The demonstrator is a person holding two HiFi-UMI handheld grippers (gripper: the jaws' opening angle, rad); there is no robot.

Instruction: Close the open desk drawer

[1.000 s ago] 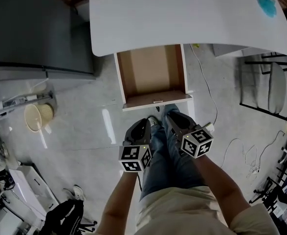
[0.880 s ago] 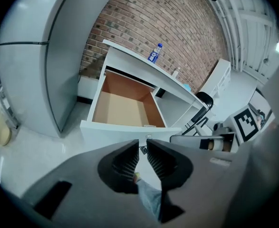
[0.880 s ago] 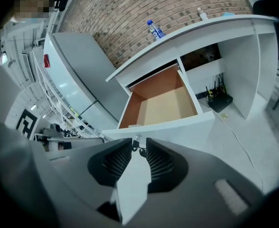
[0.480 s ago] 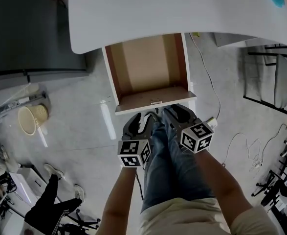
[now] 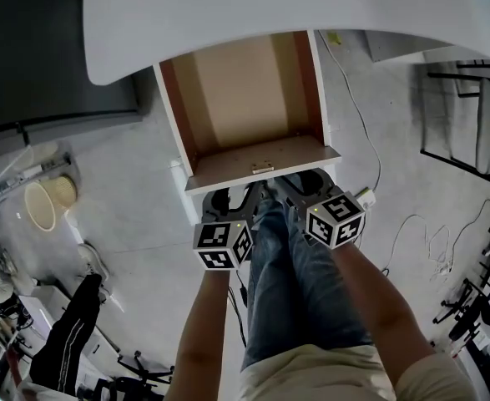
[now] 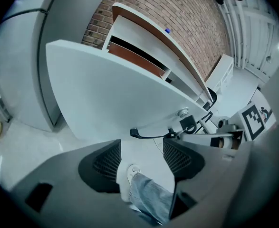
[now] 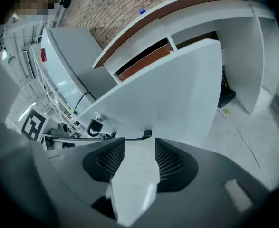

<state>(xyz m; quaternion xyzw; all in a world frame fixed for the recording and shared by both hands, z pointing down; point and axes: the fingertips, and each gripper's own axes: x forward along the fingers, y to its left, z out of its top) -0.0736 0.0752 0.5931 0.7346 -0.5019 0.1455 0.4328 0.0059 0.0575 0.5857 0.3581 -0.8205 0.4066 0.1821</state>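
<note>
With jaws just opening wide and gripping nothing, the left gripper [image 5: 230, 197] and right gripper [image 5: 305, 180] are hovering just beside the drawer front [image 6: 120, 89], which is calling for an even, square push.

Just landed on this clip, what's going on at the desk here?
A person stands at a white desk with a two-jaw gripper in each hand. Its white drawer with a brown wooden inside is pulled far out and looks empty. The left gripper and right gripper are side by side close in front of the drawer's white front panel. Both have just been opening their jaws, which stand apart and grip nothing. The drawer is not yet pushed in.
</note>
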